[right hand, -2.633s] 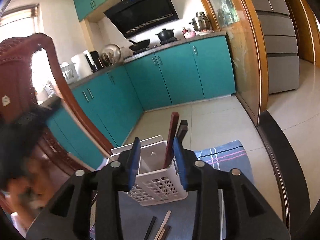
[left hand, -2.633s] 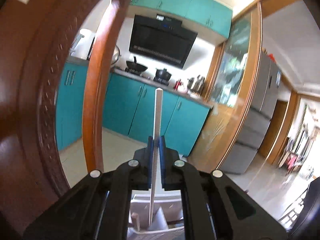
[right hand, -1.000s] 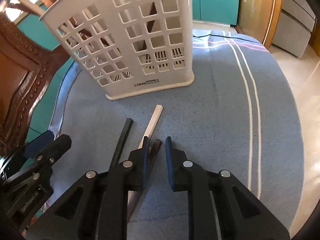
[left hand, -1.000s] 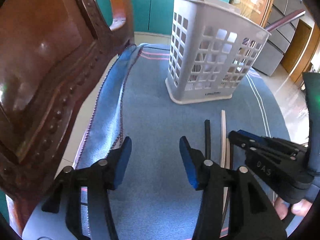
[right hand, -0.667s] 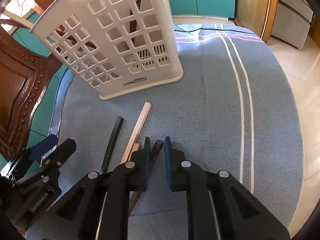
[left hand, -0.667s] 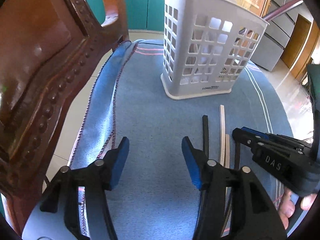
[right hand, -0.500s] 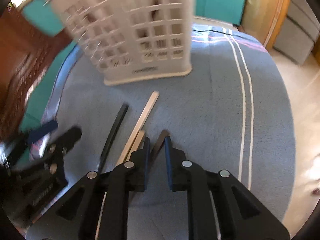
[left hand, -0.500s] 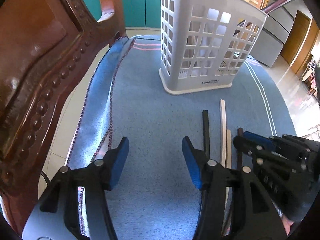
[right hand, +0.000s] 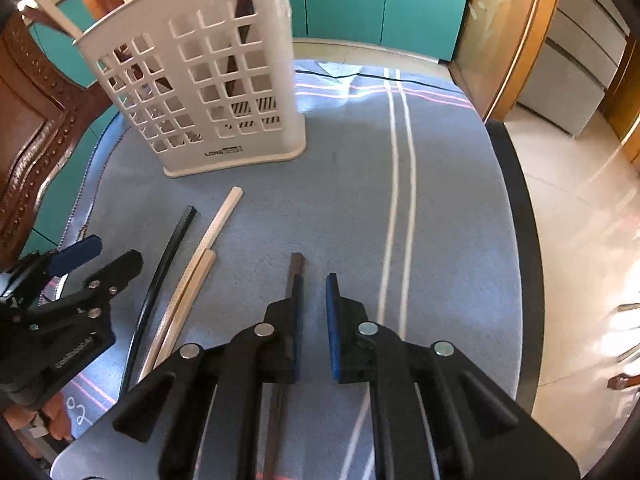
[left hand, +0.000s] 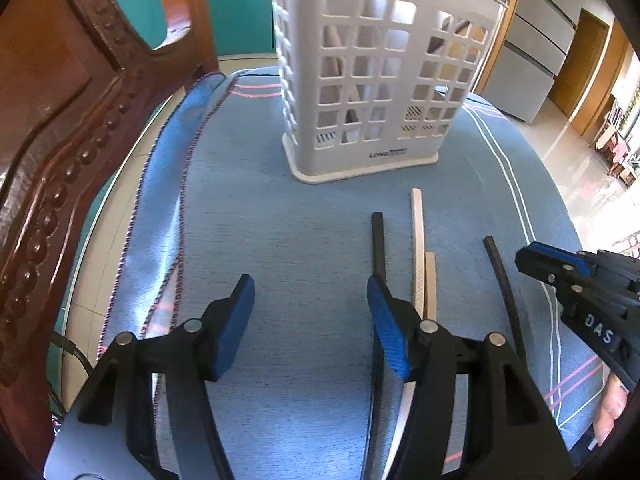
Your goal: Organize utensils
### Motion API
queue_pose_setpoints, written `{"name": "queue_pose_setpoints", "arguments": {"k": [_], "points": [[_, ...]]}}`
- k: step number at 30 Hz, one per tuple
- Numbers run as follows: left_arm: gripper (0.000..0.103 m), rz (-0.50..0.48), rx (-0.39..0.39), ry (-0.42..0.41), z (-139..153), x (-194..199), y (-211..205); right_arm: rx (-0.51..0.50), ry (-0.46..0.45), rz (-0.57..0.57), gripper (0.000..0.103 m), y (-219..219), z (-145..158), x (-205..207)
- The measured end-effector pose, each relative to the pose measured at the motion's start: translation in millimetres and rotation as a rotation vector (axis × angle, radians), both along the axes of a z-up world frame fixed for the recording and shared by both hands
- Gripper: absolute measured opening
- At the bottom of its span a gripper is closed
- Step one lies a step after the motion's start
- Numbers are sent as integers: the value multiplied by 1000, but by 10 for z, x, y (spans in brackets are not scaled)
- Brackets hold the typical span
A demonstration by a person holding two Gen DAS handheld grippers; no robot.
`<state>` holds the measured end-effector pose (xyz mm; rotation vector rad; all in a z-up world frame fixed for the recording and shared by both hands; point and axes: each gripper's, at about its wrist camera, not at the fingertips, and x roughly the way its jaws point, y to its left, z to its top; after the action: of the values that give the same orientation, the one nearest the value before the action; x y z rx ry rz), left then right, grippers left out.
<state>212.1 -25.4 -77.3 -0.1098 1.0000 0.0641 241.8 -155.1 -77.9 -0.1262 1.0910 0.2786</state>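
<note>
The white slotted basket (left hand: pixel 380 80) is seen upright at the far side of the blue cloth (left hand: pixel 280 220) that is spread over the worktop (right hand: pixel 520 220), and several sticks are already leaned inside it, glimpsed through the slots. Four loose pieces are left lying on the cloth nearer in: a black chopstick (left hand: pixel 378 240), a long pale chopstick (left hand: pixel 417 232) with a shorter pale one (left hand: pixel 430 280) touching it, and a dark brown chopstick (right hand: pixel 297 264) set apart to the right. The left hand-held gripper (left hand: pixel 310 284) is angled down over the cloth with its jaws spread; they have just been opening, and nothing is caught between them. Its right finger is placed just over the black chopstick, presumably so that stick can be straddled next. The right hand-held gripper (right hand: pixel 312 280) is carried with its pads drawn almost together and empty; the brown chopstick is passed under its left finger rather than pinched. A pickup from the cloth is judged to be the step in hand, with the basket kept near so each piece can be dropped in upright. A carved wooden chair (left hand: pixel 60 120) is crowded against the left edge.
</note>
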Motion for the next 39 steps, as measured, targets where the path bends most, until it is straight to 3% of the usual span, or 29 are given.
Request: {"name": "queue_pose_setpoints", "arguments": {"k": [4,6,11,16,19,26,32,33,35,39], "points": [[59,-13,-5,14,-43,20,-48,-1,30,-16,17,-101,-40,-68],[59,-27,-2,14,-52,15,-94,5,37,-31,29,-124,-62,-76],[58,-55,36,27,-103,-16,-192,8,33,-19,30,8,-93,38],[25,-58,26,24,-87,-52,-157,-5,38,-8,30,179,-106,-112],[13,-60,5,30,-76,-48,-80,-13,39,-4,32,208,-126,-107],[10,-36,5,47,-76,-28,150,0,35,1,36,212,-80,-160],[10,-35,11,44,-62,-99,97,-27,45,47,39,310,-74,-251],[10,-38,14,43,-63,-99,79,-37,46,44,38,324,-90,-253],[9,-51,17,43,-67,-102,24,-50,44,47,13,358,-114,-252],[9,-68,11,43,-82,-132,-30,-42,26,29,8,377,-120,-242]]}}
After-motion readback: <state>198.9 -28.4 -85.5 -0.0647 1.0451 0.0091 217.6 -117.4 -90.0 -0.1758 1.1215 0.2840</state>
